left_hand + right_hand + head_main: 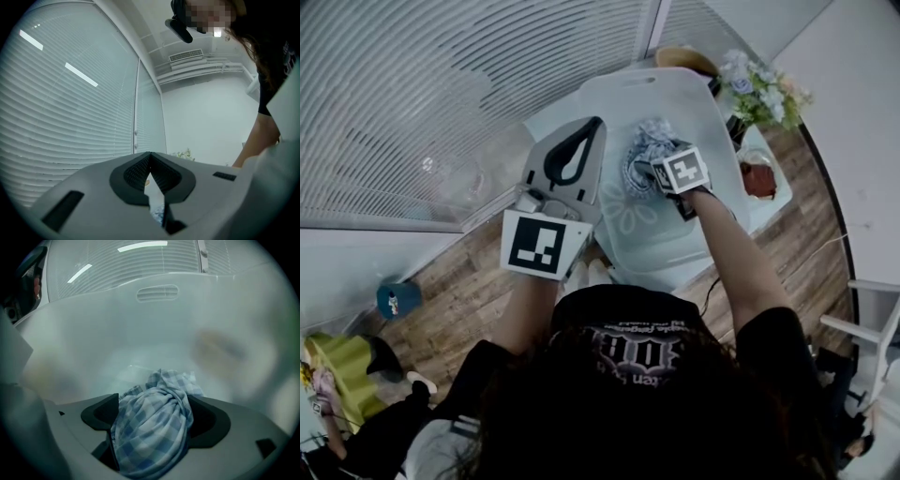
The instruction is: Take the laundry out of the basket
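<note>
A white plastic laundry basket [675, 84] stands on a small table below me. A crumpled blue-and-white checked cloth [643, 150] lies inside it. My right gripper [660, 178] reaches down into the basket. In the right gripper view its jaws stand wide open [157, 412], with the checked cloth [161, 385] bunched between them and the basket's wall [154, 324] behind. My left gripper [595, 124] is held up beside the basket's left side, shut and empty. In the left gripper view its tips [150, 154] meet, facing the window blinds.
White window blinds [441, 103] run along the left. A bunch of flowers [761, 89] and a red-brown object [757, 178] sit on the table to the right of the basket. A wooden floor [459, 281] lies below, with a blue item [398, 300] on it.
</note>
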A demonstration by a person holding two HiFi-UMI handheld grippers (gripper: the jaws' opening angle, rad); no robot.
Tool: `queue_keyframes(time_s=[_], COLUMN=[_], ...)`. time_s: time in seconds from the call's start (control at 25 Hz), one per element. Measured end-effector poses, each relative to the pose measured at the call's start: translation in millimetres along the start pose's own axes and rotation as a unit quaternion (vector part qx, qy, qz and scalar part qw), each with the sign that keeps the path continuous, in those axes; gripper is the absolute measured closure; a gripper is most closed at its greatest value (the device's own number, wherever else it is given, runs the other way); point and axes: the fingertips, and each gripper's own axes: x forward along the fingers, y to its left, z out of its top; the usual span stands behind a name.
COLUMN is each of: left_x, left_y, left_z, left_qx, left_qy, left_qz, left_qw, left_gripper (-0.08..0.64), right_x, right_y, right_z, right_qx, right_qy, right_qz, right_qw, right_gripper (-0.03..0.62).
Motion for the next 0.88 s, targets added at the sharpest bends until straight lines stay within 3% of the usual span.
queue_keyframes(time_s=[0.16,0.28,0.64,0.88], left_x=[-0.6,-0.2,0.4,-1.6], left_y=[1.4,-1.0,-6.0,-6.2], left_z=[-1.6,-2.6,3.2,2.8], left_qx=[0.000,0.001,0.006,0.006], left_qy=[0.001,0.002,-0.005,-0.003], left_qz=[0.002,0.000,-0.003,0.001], left_qw=[1.0000,1.0000,1.0000,1.0000], left_gripper=[0.558,0.558,0.558,0.558], right_x=[2.2,1.3,-3.2,-5.3], right_y=[-0.5,1.4,9.4,10.6], right_z=[-2.6,-6.7,-14.5,-12.7], right_qx=[0.011,-0.011,-0.097,-0.124], right_qy=[0.001,0.015,0.060,0.064], right_qz=[0.009,0.010,0.010,0.011], right_qw=[1.000,1.000,0.993,0.990], right_gripper=[0.153,0.160,0.328,0.365])
